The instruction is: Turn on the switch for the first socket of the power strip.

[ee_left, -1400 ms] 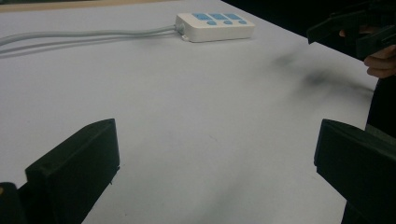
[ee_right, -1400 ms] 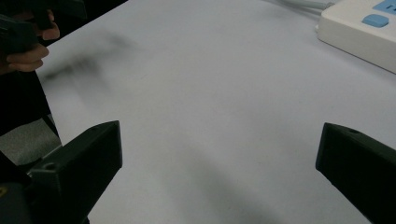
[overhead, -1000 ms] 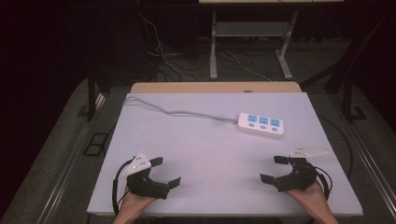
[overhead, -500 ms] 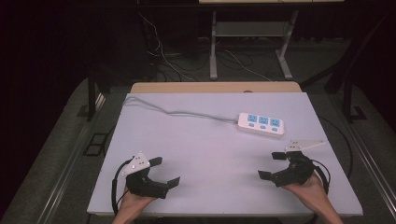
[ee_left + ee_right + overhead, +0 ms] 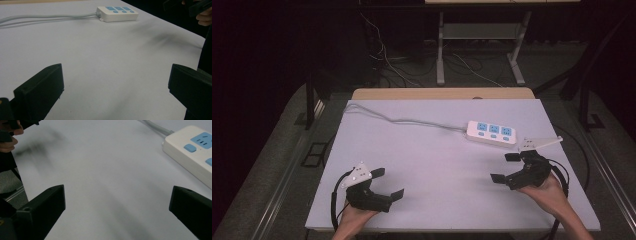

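hidden: power strip [image 5: 192, 152] cut off at right gripper view's edge | strip: white, blue sockets, far right of desk [image 5: 427, 165] | left gripper [image 5: 388, 182] jaws apart | right gripper [image 5: 506, 167] jaws apart, near strip

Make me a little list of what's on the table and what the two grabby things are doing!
table: white top, wooden edge at the far side
power strip: white with blue sockets, far right part of the table
cable: grey, runs from the power strip to the far left corner
left gripper: near left, jaws open, holding nothing
right gripper: near right, jaws open, holding nothing, closest to the power strip
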{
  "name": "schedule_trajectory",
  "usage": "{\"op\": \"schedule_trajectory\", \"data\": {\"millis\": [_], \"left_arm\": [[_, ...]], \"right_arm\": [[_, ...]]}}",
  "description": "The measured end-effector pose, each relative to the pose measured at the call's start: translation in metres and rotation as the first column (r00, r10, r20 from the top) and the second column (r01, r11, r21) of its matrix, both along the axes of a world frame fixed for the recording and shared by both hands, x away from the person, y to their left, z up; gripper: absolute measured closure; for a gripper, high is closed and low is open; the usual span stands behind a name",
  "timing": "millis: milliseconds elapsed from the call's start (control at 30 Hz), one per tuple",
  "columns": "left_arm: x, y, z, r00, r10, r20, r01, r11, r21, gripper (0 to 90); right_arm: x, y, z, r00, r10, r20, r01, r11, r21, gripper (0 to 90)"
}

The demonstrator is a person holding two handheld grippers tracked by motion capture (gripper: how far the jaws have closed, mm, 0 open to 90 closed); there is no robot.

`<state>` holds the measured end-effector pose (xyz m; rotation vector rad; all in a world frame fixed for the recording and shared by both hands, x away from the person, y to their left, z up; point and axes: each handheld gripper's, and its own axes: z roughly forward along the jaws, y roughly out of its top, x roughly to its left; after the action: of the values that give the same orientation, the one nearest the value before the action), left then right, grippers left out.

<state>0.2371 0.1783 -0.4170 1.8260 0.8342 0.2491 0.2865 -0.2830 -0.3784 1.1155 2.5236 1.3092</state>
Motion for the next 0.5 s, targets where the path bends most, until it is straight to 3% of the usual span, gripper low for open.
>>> {"op": "schedule_trajectory", "data": {"millis": [500], "left_arm": [[0.0,0.001,0.0,1.0,0.0,-0.002,0.0,1.0,-0.001,0.0]], "right_arm": [[0.022,0.003,0.012,0.9995,0.024,-0.018,-0.025,0.9987,-0.044,0.2]]}}
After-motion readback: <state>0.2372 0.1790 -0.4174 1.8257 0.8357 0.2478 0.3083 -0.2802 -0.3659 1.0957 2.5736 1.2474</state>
